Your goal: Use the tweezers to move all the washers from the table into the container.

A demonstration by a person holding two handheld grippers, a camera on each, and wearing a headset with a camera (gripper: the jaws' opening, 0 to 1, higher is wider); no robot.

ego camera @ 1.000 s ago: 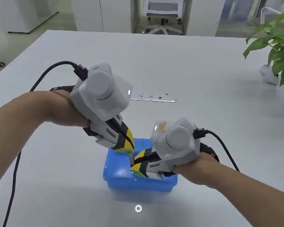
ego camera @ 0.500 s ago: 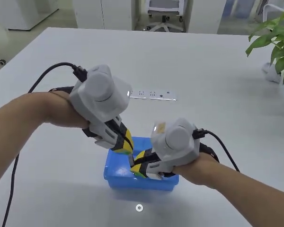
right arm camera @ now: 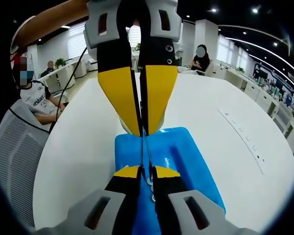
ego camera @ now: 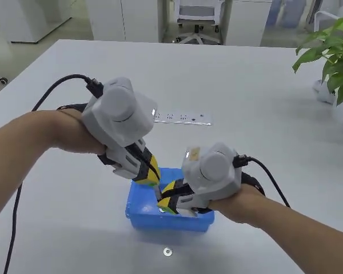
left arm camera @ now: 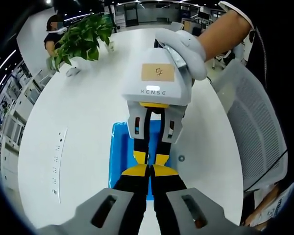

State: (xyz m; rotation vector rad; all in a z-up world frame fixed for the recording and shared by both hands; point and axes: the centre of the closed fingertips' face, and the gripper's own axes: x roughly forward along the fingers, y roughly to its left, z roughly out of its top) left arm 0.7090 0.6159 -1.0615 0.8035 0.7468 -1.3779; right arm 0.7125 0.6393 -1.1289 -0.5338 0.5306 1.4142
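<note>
Closest to the near edge of the bench (ego camera: 246, 85) there's one washer (ego camera: 167, 252) lying flat on the bare surface, just in front of the blue container (ego camera: 160, 221) and not touching it. So the job isn't finished; at least that one is left to move. Just behind it, both grippers hang over the container. The right gripper (ego camera: 167, 204) is low over the near side, and the left gripper (ego camera: 150, 176) is a bit higher, coming in from the far-left side. In the right gripper view you can see the thin tweezers (right arm camera: 143, 147) running from the left gripper's yellow fingers (right arm camera: 159, 93) down into the right gripper's own fingers (right arm camera: 166, 172). Both pairs look pressed together on the tweezers, tips over the blue box. I can't tell how many washers are already inside, since the grippers block most of it. Farther back there's a white power strip (ego camera: 183, 117) around mid-bench, and a potted plant (ego camera: 331, 51) at the far right corner.
</note>
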